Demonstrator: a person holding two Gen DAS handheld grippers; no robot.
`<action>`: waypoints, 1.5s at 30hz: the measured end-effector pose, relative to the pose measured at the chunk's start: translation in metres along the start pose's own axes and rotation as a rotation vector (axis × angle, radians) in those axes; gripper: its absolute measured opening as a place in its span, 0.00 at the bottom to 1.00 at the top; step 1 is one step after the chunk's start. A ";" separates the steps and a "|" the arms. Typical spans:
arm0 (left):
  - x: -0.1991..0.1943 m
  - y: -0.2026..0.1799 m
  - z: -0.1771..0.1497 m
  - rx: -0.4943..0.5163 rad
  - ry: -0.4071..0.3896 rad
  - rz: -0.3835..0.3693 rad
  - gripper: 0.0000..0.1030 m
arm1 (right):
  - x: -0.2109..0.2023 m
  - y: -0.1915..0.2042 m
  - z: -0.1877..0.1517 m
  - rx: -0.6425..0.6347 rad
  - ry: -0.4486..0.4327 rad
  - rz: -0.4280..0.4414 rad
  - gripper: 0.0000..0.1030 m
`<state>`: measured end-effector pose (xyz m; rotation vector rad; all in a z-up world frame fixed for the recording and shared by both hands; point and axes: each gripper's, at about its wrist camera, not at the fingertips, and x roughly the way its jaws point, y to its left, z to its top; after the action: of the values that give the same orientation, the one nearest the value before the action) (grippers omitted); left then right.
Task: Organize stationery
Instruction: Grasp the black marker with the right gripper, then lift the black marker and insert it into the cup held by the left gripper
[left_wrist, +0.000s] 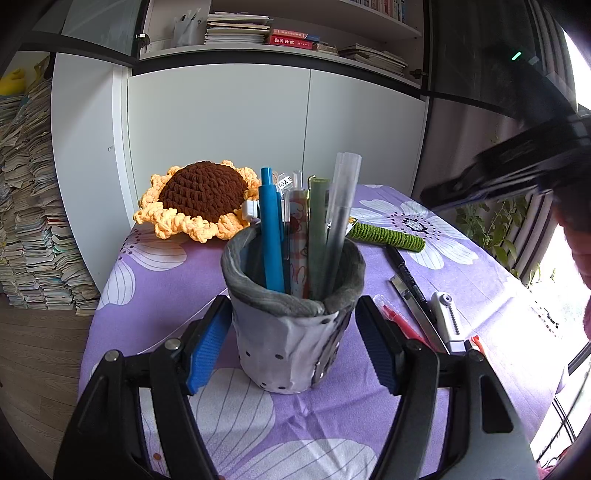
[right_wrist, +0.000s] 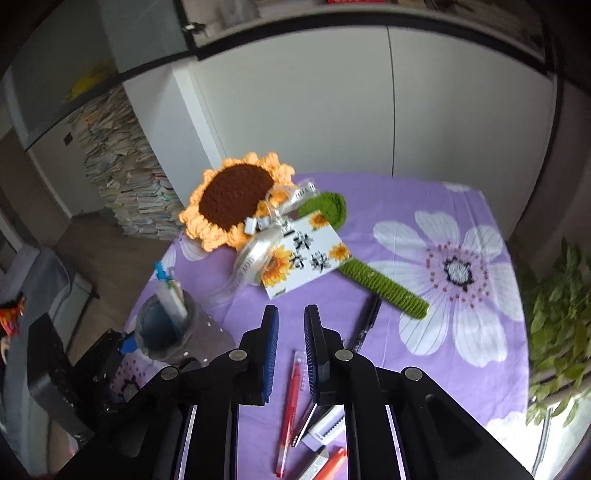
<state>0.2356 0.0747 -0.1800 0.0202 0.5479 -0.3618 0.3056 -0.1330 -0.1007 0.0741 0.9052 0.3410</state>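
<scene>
A grey fabric pen pot stands upright on the purple flowered tablecloth and holds several pens, among them a teal pen. My left gripper is open, its blue pads either side of the pot, not clearly touching it. My right gripper is open and empty, held above a red pen lying on the cloth. A black pen, a white utility knife and an orange marker lie close by. The pot also shows at the left of the right wrist view.
A crocheted sunflower with a green stem and a gift card lies at the table's far side. White cupboard doors stand behind. Stacks of books stand left, and a leafy plant right.
</scene>
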 end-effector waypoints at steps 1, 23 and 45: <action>0.000 0.000 0.000 0.000 0.000 0.000 0.67 | 0.012 -0.009 0.001 0.039 0.032 -0.009 0.13; 0.001 -0.001 0.000 0.002 0.005 -0.001 0.69 | 0.126 -0.053 0.012 0.112 0.238 -0.156 0.13; 0.002 -0.002 0.000 0.003 0.004 -0.001 0.69 | -0.080 0.054 0.010 -0.152 -0.245 0.046 0.12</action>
<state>0.2367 0.0723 -0.1809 0.0238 0.5511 -0.3634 0.2538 -0.1066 -0.0227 -0.0040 0.6339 0.4322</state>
